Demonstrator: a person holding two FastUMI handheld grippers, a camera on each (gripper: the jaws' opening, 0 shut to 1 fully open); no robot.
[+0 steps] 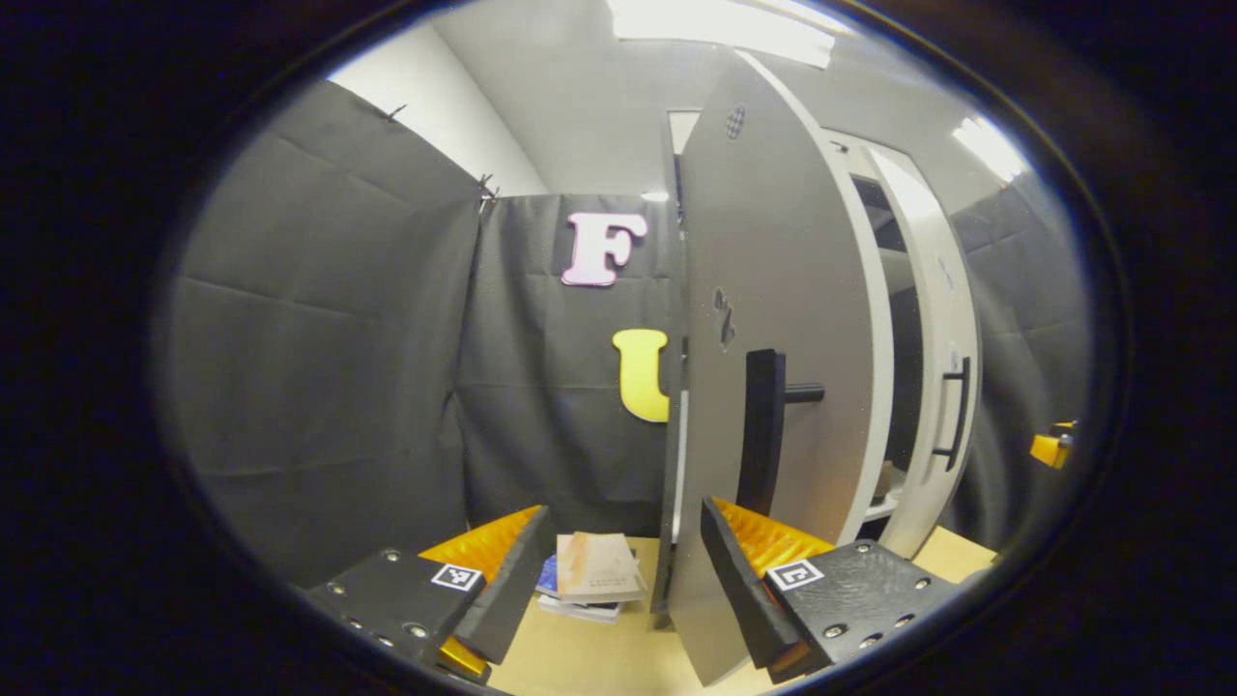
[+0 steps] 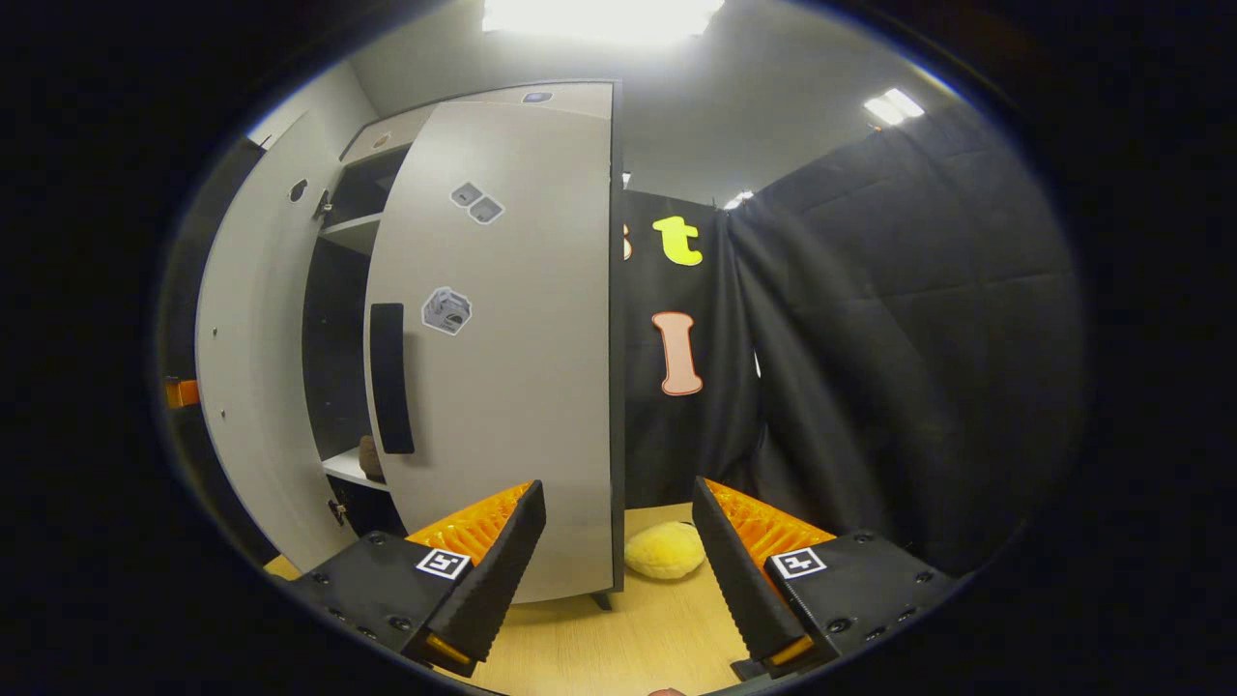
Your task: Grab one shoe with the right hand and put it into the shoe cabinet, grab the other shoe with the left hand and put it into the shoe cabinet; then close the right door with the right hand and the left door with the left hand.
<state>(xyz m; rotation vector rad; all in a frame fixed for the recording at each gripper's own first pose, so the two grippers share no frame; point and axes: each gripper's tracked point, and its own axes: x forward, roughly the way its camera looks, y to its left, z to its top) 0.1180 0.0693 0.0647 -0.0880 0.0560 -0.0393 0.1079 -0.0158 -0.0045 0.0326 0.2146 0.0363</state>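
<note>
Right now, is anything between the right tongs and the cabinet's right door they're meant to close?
Nothing visible. The right tongs stand open just before the right door, its free edge between the fingers. The yellow plush lies behind on the floor.

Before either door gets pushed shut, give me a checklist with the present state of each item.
1. Left gripper open, holding nothing: ok.
2. Right gripper open, holding nothing: ok.
3. Left door edge between the left gripper's fingers: ok.
4. Right door edge between the right gripper's fingers: ok.
5. Both shoes inside the cabinet: cannot tell; a brownish item sits on a shelf.
6. Doors closed: not ok, both stand ajar.
</note>
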